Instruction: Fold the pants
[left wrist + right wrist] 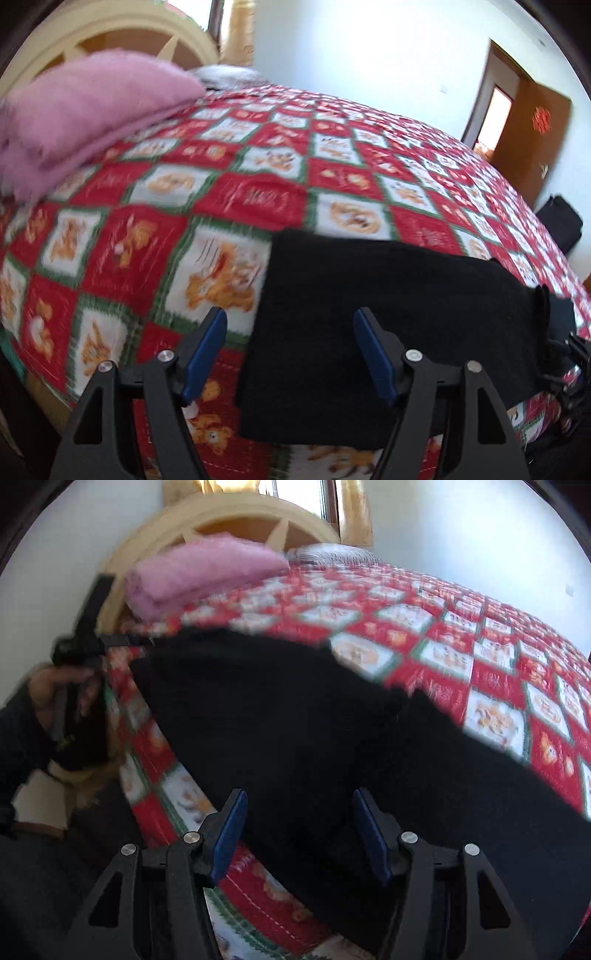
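The black pants (388,325) lie flat on the bed near its front edge, and fill the lower middle of the right wrist view (295,731). My left gripper (290,325) is open and empty, its blue pads above the pants' left end. My right gripper (299,805) is open and empty, hovering over the pants near the bed's edge. The left gripper and the hand holding it show at the left of the right wrist view (77,653). Both views are motion-blurred.
The bed has a red, white and green checked quilt (258,192). A folded pink blanket (88,110) lies by the cream headboard (236,517). A brown door (532,140) stands open at the far right, with a dark bag (561,221) on the floor.
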